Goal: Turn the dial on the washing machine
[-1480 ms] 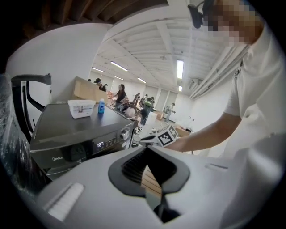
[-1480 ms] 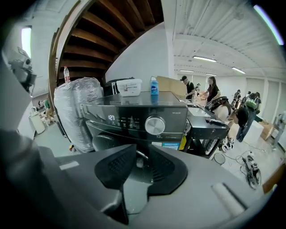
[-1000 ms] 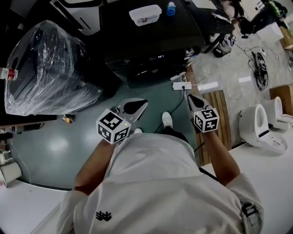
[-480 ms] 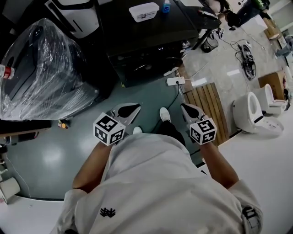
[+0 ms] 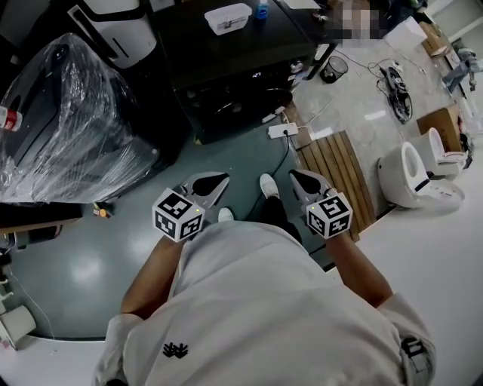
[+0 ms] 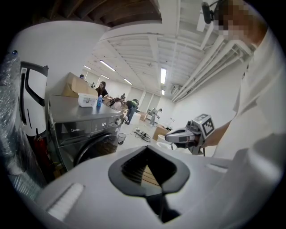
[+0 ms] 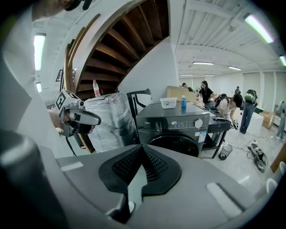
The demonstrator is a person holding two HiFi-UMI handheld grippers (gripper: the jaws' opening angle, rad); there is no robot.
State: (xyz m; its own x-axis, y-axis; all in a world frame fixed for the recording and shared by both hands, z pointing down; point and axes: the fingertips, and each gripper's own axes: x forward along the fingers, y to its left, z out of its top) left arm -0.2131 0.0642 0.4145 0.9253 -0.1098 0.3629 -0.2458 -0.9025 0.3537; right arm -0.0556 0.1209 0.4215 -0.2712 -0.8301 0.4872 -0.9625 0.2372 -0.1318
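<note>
Head view: the person stands on the grey-green floor (image 5: 83,249) with the left hand-held gripper (image 5: 225,178) and the right hand-held gripper (image 5: 295,174) held out side by side, both aimed toward the dark washing machine (image 5: 234,83) at the far end. The machine is well apart from both. A white tub (image 5: 229,16) and a blue bottle (image 5: 261,10) stand on its top. A plastic-wrapped appliance (image 5: 68,121) is just left of it, and a wooden slat mat (image 5: 336,173) lies on the floor to the right.

Left gripper view: the jaws' tips meet with nothing held between them. The washing machine stands far left, with its dial (image 6: 118,120) at the right end of the control panel. The right hand-held gripper shows at the right.

Right gripper view: the jaws are together and empty. The machine faces the camera well beyond them, with the round dial at the panel's right end, above the door.
</note>
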